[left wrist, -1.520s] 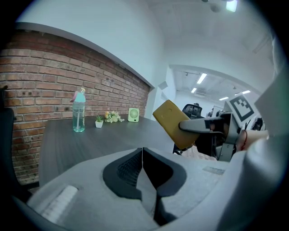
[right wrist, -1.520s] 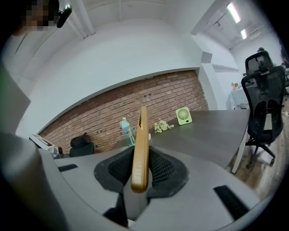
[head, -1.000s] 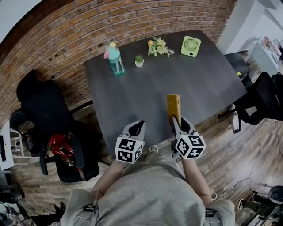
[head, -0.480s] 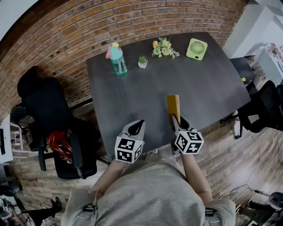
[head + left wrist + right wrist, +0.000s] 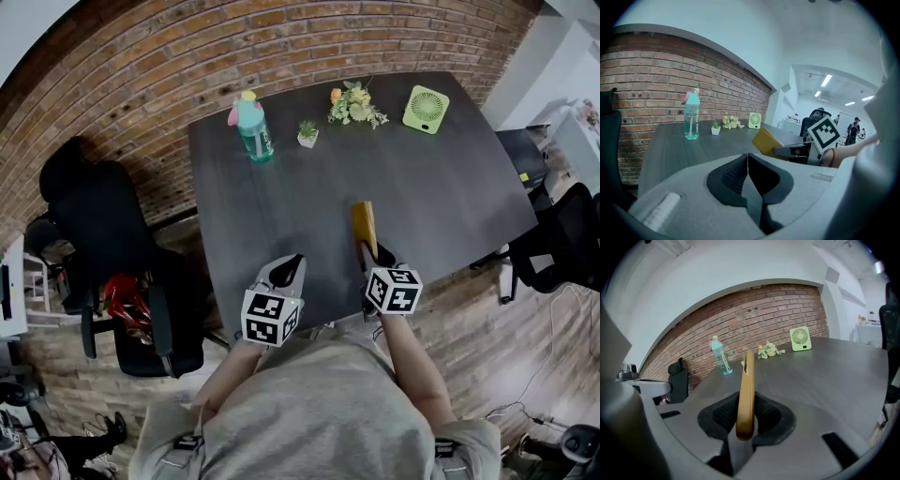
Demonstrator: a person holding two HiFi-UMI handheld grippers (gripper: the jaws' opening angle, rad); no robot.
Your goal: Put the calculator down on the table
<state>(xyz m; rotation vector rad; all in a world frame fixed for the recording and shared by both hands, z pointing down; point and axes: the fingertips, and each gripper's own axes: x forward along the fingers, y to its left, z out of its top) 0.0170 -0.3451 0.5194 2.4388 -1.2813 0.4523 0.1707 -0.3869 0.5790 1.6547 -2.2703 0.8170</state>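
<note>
— while the right gripper (image 5: 372, 255) is clamped on it, where does the calculator (image 5: 365, 225) sit?
— edge-up between the pads, sticking out over the near part of the dark table (image 5: 441, 197); i can't tell whether it touches the top.
— and the left gripper (image 5: 289, 272)?
— jaws pressed together on nothing, just beside the right one at the table's near edge.

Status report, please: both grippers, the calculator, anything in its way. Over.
Left gripper shut, empty. Right gripper shut on flat yellow calculator, held on edge over dark grey table. Nothing under it in the way.
</note>
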